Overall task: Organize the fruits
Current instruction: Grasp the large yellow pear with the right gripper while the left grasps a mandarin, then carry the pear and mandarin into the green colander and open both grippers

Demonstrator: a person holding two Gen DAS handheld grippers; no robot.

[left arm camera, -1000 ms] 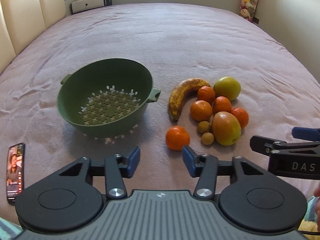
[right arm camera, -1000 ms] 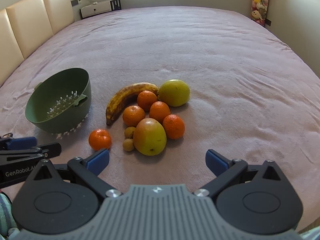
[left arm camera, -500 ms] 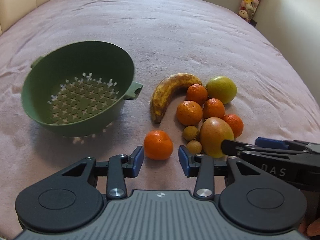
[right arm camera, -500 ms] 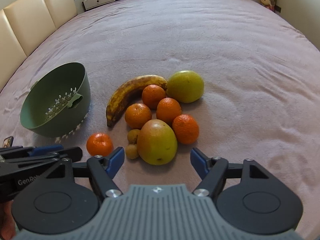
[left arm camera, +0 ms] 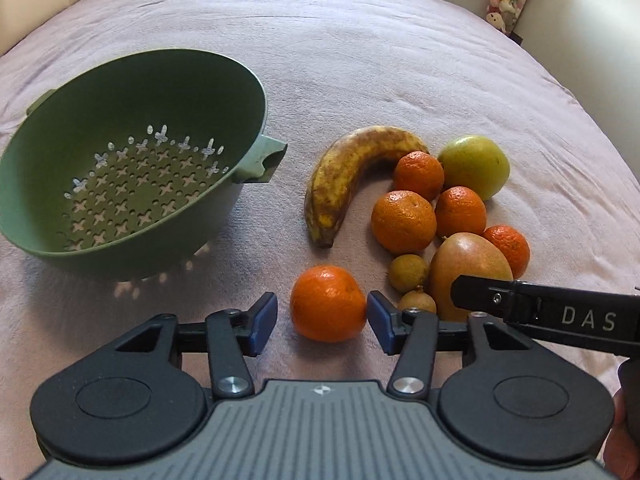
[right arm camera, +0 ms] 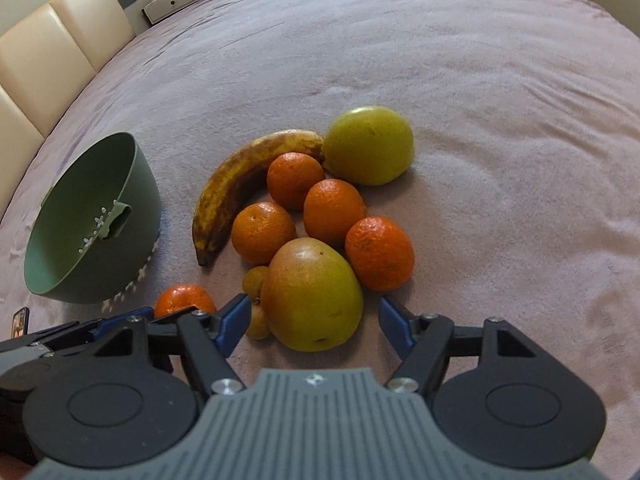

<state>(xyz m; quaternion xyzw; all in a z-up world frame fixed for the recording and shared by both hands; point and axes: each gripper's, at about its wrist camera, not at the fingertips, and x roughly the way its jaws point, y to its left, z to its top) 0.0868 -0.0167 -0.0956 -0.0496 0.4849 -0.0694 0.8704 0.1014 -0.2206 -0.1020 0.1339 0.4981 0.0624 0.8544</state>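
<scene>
Left wrist view: bed [left arm camera: 360,40] with a mauve cover carries everything. Green colander [left arm camera: 120,152] sits left, tilted toward the camera, nothing in it. Fruit lies to its right: brown-spotted banana [left arm camera: 344,176] nearest the colander, yellow-green apple [left arm camera: 474,166] at the far right, mango [left arm camera: 468,268] at the near right, four mandarins clustered between them, two small brown longans [left arm camera: 408,272] just left of the mango. A lone mandarin [left arm camera: 328,302] lies apart, nearest the camera.

Left gripper [left arm camera: 322,322]: fingers have just been opening; they stand half wide around the lone mandarin. Right pad looks to be at its skin; left pad stands clear. Not clamped.

Right wrist view: right gripper [right arm camera: 312,322] fingers have just been closing, now half wide either side of the mango's near end, a gap at each pad. Phone [right arm camera: 19,322] lies at the near left edge of the bed.
</scene>
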